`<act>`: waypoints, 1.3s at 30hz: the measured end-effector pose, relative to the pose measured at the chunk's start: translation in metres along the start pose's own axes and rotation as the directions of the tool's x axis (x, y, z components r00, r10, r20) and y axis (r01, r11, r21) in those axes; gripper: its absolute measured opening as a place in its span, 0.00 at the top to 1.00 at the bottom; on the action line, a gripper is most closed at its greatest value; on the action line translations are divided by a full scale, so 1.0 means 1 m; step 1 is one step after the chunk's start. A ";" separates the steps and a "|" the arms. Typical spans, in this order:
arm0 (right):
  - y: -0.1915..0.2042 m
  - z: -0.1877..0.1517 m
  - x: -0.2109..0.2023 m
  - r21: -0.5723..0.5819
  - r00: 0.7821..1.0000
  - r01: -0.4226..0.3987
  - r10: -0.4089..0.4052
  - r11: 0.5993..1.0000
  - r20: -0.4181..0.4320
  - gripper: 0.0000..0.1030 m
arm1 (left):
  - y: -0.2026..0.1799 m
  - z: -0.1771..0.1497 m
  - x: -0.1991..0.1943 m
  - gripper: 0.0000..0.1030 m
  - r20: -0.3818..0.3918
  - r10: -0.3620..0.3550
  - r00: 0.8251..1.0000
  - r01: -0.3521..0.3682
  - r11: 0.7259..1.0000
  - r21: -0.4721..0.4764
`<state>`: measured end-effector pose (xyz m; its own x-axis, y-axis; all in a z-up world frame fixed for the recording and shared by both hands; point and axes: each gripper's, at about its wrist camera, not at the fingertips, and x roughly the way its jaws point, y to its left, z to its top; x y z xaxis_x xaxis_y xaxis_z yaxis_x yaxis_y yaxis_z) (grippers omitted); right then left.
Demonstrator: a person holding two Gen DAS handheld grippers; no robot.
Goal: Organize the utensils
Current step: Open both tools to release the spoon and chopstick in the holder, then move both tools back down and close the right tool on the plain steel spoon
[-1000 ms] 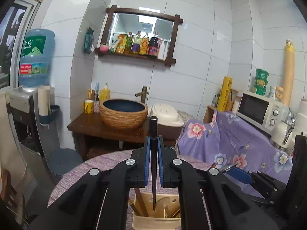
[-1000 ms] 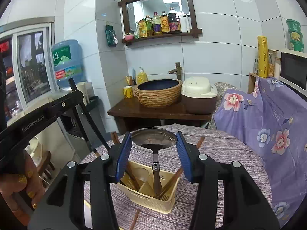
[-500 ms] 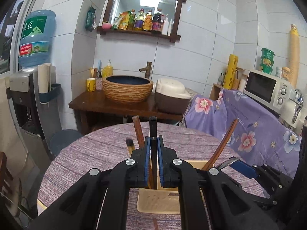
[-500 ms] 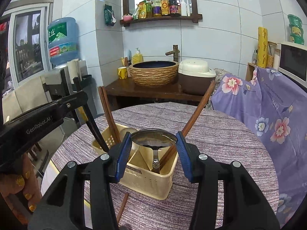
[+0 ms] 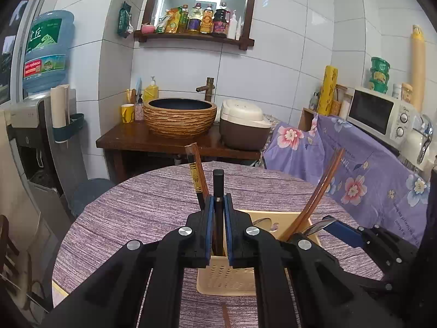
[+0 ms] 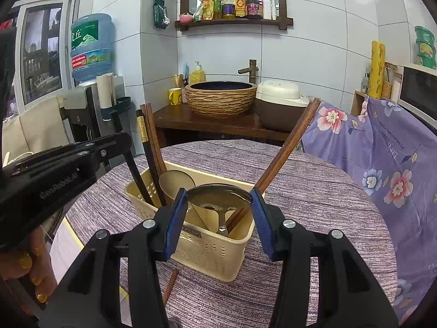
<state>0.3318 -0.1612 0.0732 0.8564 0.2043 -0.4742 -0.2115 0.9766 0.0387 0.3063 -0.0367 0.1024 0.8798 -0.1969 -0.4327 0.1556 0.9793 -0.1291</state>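
Observation:
A cream perforated utensil basket [image 5: 226, 276] [image 6: 210, 248] stands on the round purple table. My left gripper [image 5: 218, 205] is shut on a black chopstick [image 5: 218, 191] whose lower end is down inside the basket's left compartment; the same stick shows in the right wrist view [image 6: 131, 158]. My right gripper [image 6: 218, 199] is shut on the bowl of a steel ladle [image 6: 218, 195], its handle hanging down into the basket's right compartment. Brown chopsticks [image 6: 284, 150] [image 5: 322, 191] and a flat spoon [image 6: 176, 181] stand in the basket.
A loose brown chopstick [image 6: 170, 287] lies on the purple tablecloth [image 6: 314, 191] in front of the basket. Behind the table are a wooden stand with a woven basin [image 5: 179, 117] and a rice cooker [image 5: 243, 125]. A flowered purple cover [image 6: 382, 150] hangs at the right.
Both grippers have come down and level with the basket. The black chopstick and the ladle handle have sunk deeper into the basket. The basket now sits lower and nearer in both views.

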 end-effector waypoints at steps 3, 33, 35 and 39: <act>-0.003 0.000 -0.004 0.010 1.000 0.006 -0.006 1.000 0.019 0.42 | 0.002 0.001 -0.010 0.78 0.022 -0.007 1.000 0.007 1.000 -0.001; 0.006 -0.127 -0.056 0.051 0.980 0.060 -0.049 0.997 -0.193 0.24 | 0.044 -0.151 -0.059 0.15 -0.192 0.125 0.973 -0.132 0.991 -0.024; 0.006 -0.141 -0.052 0.070 0.972 0.065 -0.047 0.995 -0.230 0.24 | 0.046 -0.161 -0.061 0.17 -0.207 0.131 0.969 -0.139 0.990 -0.023; 0.011 -0.164 -0.049 0.081 0.957 0.070 -0.044 0.994 -0.287 0.28 | 0.052 -0.178 -0.062 0.26 -0.239 0.133 0.962 -0.146 0.988 -0.039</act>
<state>0.2106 -0.1710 -0.0471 0.6938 0.1337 -0.7077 -0.1127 0.9907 0.0767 0.1800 0.0187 -0.0359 0.7598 -0.0705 -0.6464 0.0077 0.9950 -0.0994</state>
